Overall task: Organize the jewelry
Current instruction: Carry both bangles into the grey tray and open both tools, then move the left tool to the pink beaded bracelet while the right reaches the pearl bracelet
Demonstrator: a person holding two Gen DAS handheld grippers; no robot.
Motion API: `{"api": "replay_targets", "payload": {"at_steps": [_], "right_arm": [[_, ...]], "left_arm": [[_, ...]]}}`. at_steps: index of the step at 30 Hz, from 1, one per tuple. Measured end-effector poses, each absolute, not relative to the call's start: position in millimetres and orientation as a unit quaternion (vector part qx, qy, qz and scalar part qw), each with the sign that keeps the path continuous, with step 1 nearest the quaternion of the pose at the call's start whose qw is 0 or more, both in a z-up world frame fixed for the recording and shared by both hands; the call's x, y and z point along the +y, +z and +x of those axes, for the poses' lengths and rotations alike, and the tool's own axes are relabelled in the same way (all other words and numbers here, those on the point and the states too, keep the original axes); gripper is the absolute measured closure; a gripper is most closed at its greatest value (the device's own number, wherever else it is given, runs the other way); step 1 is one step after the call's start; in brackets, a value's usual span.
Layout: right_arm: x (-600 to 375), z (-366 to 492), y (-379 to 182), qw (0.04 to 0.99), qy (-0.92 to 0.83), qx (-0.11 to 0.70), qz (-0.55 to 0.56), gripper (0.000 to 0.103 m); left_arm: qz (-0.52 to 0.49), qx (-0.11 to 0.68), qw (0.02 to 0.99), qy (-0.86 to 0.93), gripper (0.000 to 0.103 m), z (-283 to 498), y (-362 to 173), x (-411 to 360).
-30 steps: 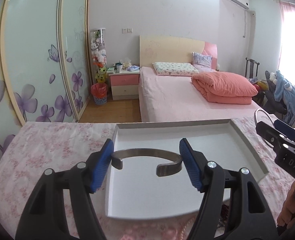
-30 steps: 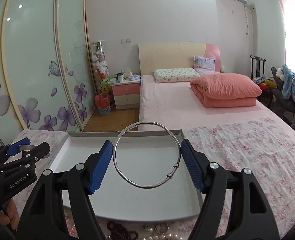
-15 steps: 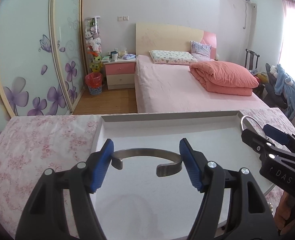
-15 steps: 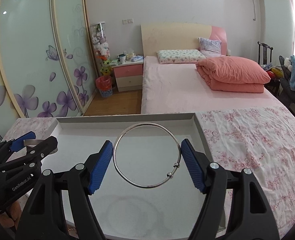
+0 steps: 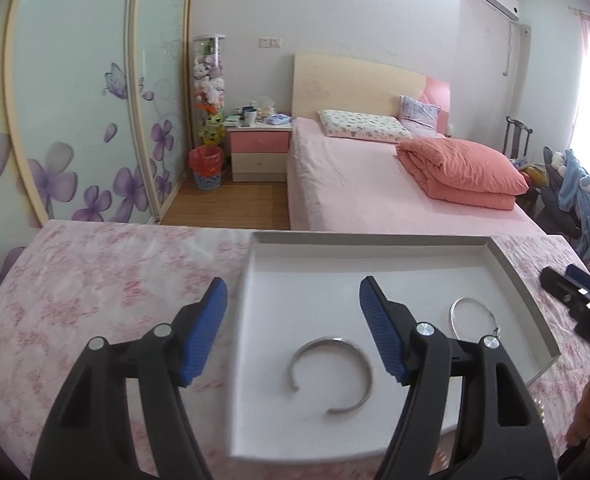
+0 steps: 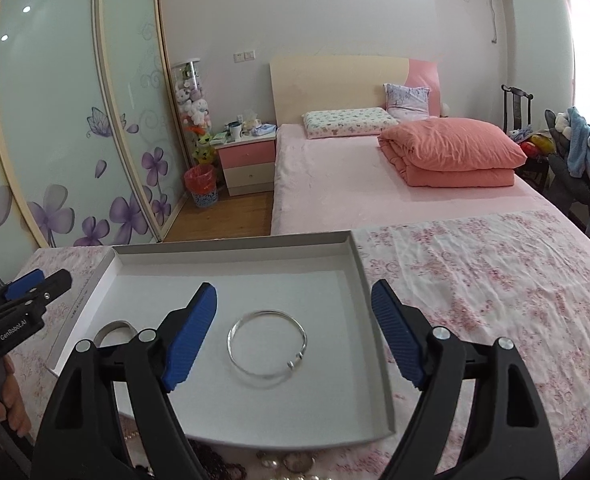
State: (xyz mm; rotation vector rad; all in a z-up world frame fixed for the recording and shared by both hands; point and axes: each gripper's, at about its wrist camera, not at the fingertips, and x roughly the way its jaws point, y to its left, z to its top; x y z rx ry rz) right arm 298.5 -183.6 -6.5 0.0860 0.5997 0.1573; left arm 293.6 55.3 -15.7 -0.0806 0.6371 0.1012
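A white shallow tray (image 5: 367,239) (image 6: 235,243) lies on the pink floral cloth. Two bracelets rest flat on its floor. The open silver cuff (image 5: 323,341) (image 6: 113,326) lies just beyond my left gripper (image 5: 295,332), which is open and touches nothing. The thin silver bangle (image 6: 231,338) (image 5: 451,314) lies beyond and below my right gripper (image 6: 293,336). That gripper's jaws are opening, and the pads are clear of the bangle. Each gripper also shows at the edge of the other's view: the right gripper (image 5: 575,296) and the left gripper (image 6: 19,300).
Dark beads (image 6: 215,464) and pearly pieces (image 6: 291,460) lie on the cloth at the tray's near edge. A hand (image 6: 11,400) holds the left gripper's handle. Beyond the table are a pink bed (image 5: 375,184), a nightstand (image 5: 259,152) and sliding wardrobe doors (image 5: 75,120).
Both bracelets were held up between the pads earlier. Now they lie on the tray floor, and both grippers have let go, with the right jaws visibly wider.
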Motion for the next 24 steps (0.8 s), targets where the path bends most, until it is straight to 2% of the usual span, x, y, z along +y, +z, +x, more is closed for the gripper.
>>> {"api": "replay_targets", "payload": {"at_steps": [9,16,18,24], "right_arm": [[-213,264,-6,0.953,0.061,0.295,0.038,0.023],[-225,240,-31,0.941,0.054,0.332,0.033,0.024],[-223,236,-41,0.935,0.057,0.349,0.029,0.025],[-217,234,-71,0.912,0.067,0.404,0.011,0.042]], "left_arm": [[-0.038,0.321,0.943,0.074,0.032,243,-21,84],[-0.042,0.338,0.937,0.073,0.032,210,-38,92],[-0.047,0.343,0.936,0.070,0.032,202,-43,93],[-0.047,0.360,0.930,0.059,0.031,191,-58,90]]}}
